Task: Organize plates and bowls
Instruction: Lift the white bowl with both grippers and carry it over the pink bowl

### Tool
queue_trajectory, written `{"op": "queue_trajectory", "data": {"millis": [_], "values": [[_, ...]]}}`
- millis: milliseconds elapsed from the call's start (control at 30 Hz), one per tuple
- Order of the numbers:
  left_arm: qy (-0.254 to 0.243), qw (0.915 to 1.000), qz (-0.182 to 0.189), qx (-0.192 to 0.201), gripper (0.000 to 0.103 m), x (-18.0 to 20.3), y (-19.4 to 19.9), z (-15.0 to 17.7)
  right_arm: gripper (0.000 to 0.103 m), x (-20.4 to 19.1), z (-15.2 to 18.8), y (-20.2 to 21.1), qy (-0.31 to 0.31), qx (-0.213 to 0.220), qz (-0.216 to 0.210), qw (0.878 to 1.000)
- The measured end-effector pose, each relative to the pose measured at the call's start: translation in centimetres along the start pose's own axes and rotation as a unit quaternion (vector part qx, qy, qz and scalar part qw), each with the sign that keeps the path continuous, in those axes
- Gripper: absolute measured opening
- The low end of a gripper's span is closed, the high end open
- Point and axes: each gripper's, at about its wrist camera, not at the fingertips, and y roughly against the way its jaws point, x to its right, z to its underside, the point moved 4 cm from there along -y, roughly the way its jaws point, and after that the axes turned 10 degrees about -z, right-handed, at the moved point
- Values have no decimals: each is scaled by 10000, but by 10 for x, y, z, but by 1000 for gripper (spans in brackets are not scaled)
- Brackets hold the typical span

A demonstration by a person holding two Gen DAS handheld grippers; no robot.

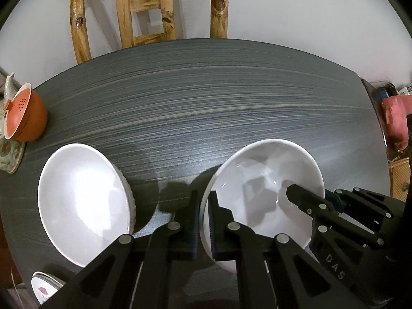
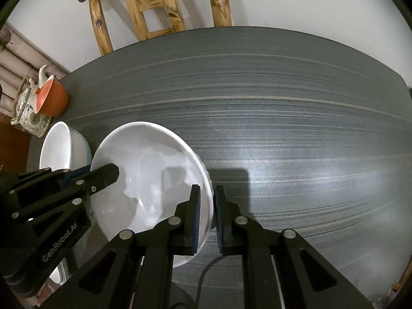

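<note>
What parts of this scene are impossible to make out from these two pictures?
- Patterned plate, left wrist view: cut off by the frame edge and the left hand-held gripper.
- Held bowl's underside, both views: hidden by its own wall.
- Teapot, right wrist view: partly behind the orange cup.

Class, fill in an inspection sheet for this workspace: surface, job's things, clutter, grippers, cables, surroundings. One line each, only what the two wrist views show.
Surface: dark grey streaked table.
Job's things: white bowl gripped on both rims; second white bowl to its left; patterned plate partly visible at the near edge.
Clutter: orange cup tipped against a floral teapot, far left corner.
Grippers: left gripper and right gripper, jaws closed over opposite rims.
Cables: one dark cable under the right gripper.
Surroundings: wooden chair, white wall, pink object off the right edge.
</note>
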Motion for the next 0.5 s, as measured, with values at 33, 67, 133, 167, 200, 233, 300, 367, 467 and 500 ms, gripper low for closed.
{"op": "queue_trajectory", "data": {"millis": [33,67,133,167,200,233,300,367,467,500], "values": [[-2,10000,2,17,5,0,2,1,11,1,2,2,-1,10,0,10000],[-16,10000,-2,36,5,1,4,2,11,1,3,3,4,18,4,10000],[-23,10000,5,67,5,1,9,2,11,1,6,6,3,38,11,10000],[-26,10000,5,83,5,2,12,3,11,0,7,8,3,49,12,10000],[-30,9999,10,101,5,2,15,3,11,0,9,10,6,62,13,10000],[-67,9999,39,106,5,2,18,4,11,-1,10,13,7,82,14,10000],[-84,9999,38,143,5,3,24,4,11,-1,11,17,12,111,15,9999],[-89,9998,33,189,5,4,30,4,11,-2,11,23,27,145,23,9999],[-87,9997,35,246,5,3,40,7,11,-8,8,28,89,194,42,9998],[-93,9996,36,263,5,2,42,9,11,-10,9,31,107,217,48,9997]]}}
